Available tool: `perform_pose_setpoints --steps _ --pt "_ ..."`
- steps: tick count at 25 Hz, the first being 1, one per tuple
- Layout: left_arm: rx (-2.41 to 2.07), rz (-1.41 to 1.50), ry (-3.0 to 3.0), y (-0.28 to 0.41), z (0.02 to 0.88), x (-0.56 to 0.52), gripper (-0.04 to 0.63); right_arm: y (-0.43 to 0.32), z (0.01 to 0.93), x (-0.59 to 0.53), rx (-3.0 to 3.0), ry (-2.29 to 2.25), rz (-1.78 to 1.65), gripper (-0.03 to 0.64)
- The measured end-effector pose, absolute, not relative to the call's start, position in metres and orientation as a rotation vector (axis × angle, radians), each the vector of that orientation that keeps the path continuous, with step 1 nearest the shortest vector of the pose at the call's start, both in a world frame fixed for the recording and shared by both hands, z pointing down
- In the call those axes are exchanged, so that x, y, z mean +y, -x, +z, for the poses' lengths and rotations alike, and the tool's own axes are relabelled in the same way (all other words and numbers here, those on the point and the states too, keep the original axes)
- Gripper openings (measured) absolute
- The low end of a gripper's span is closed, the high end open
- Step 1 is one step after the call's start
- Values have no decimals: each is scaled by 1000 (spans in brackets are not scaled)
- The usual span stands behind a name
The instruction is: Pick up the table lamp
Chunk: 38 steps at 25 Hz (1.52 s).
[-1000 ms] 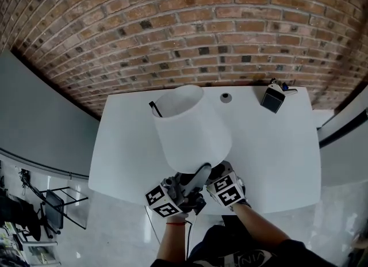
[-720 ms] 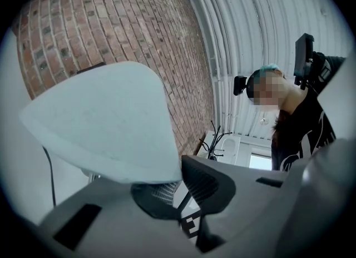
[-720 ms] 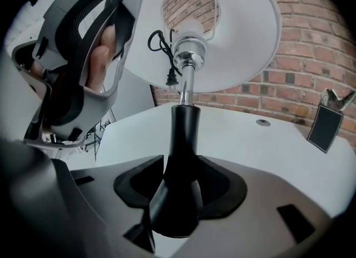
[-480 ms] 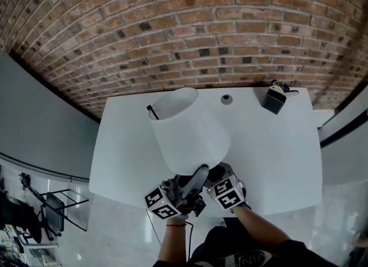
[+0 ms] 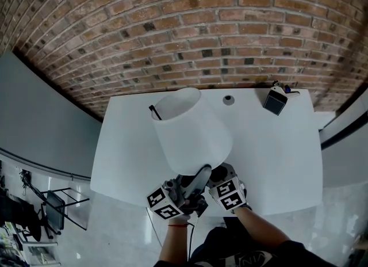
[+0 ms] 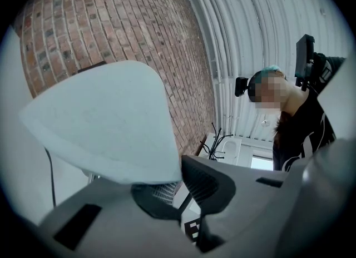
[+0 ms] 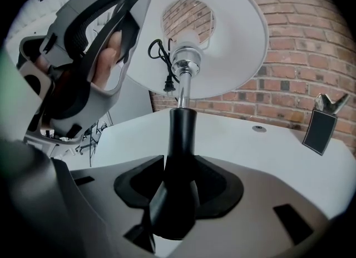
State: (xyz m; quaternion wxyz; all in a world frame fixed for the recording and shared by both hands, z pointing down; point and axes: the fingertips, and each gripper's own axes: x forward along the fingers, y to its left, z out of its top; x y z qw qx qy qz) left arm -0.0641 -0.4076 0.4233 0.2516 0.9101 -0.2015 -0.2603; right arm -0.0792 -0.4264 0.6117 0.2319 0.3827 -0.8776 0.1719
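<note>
The table lamp's white shade (image 5: 192,130) hangs tilted over the near half of the white table (image 5: 276,151). In the right gripper view its black stem (image 7: 181,134) rises to a chrome neck (image 7: 183,68) under the shade (image 7: 222,34). My right gripper (image 7: 175,190) is shut on that stem; the head view places it (image 5: 217,174) below the shade. My left gripper (image 6: 181,187) is shut on the shade's lower rim (image 6: 111,123) and sits just left of the right one (image 5: 201,172). A black cord with its plug (image 7: 161,56) dangles inside the shade.
A small dark box (image 5: 274,101) with something on top stands at the table's back right corner. A round grommet (image 5: 229,99) lies near the back edge. A brick wall (image 5: 190,30) runs behind the table. A black stand (image 5: 54,208) is on the floor at left.
</note>
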Motion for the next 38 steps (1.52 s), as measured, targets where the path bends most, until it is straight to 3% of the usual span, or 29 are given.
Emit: perform_pose_setpoints --steps 38 --pt "-502 -694 -2853 26 261 -353 17 61 433 -432 -2703 -1237 135 169"
